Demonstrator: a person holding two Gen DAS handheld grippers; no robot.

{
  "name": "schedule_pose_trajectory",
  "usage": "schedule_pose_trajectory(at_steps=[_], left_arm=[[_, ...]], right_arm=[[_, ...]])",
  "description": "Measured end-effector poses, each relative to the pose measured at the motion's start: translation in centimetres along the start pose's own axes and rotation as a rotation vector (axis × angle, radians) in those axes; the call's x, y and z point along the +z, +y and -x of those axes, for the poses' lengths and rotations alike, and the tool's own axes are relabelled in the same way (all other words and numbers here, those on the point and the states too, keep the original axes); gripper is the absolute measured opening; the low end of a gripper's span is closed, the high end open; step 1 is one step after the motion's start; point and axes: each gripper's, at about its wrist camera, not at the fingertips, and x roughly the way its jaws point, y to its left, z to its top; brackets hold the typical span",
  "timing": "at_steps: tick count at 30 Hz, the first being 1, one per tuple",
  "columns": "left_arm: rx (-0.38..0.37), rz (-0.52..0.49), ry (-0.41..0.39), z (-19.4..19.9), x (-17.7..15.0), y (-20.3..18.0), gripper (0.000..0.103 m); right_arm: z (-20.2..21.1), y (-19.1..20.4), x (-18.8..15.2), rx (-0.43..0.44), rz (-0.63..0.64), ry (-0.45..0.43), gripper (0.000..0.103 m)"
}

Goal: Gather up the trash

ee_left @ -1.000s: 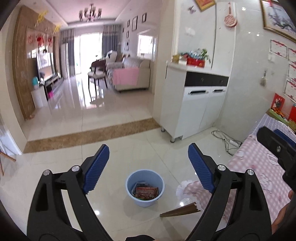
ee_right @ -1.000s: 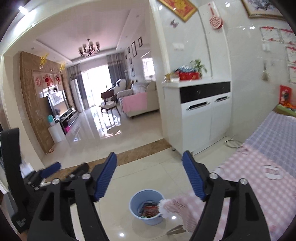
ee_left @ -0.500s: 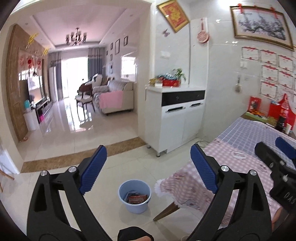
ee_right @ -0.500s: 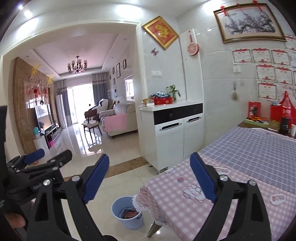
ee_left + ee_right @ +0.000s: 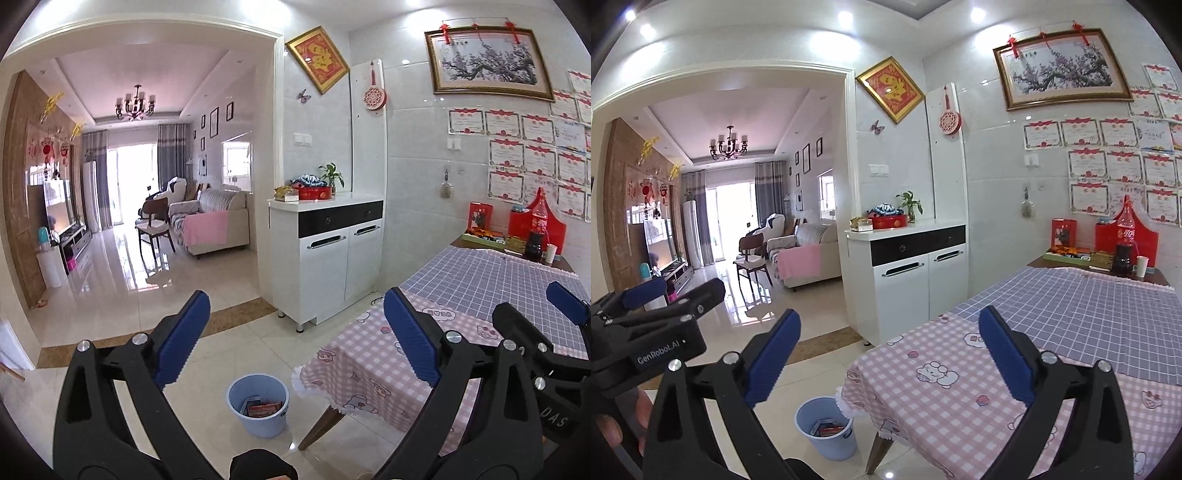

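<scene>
Both pairs of jaws stand wide apart with nothing between them: the left gripper (image 5: 295, 339) and the right gripper (image 5: 890, 354) are each spread to their full gap, held level above the floor and the table corner. That reads as a resting carry, hands free for the next piece of litter. The round light-blue plastic bucket (image 5: 258, 406) sits on the glossy cream tile floor (image 5: 221, 295) just beside the corner of the table under the pink checked cartoon-print tablecloth (image 5: 942, 369), low enough to drop things in from the table edge; red and dark wrappers (image 5: 263, 407) already lie in its bottom. No loose trash shows on the cloth near the grippers. The lace hem of the cloth overhangs close to the bucket's rim, and the brown wooden table leg (image 5: 325, 421) slants beside it. The floor toward the white two-door cabinet (image 5: 332, 254) is open.
</scene>
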Motion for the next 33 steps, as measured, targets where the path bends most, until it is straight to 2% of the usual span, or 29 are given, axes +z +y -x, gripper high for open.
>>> schedule_pose_trajectory(at_steps=[11, 33], left_arm=[[-0.023, -0.012, -0.021, 2.4, 0.1, -1.0, 0.093], [-0.045, -0.016, -0.042, 3.4, 0.6, -1.7, 0.093]], right_arm=[[2.7, -0.6, 0.4, -0.024, 0.005, -0.031, 0.097], [3.7, -0.6, 0.5, -0.023, 0.004, -0.033, 0.097]])
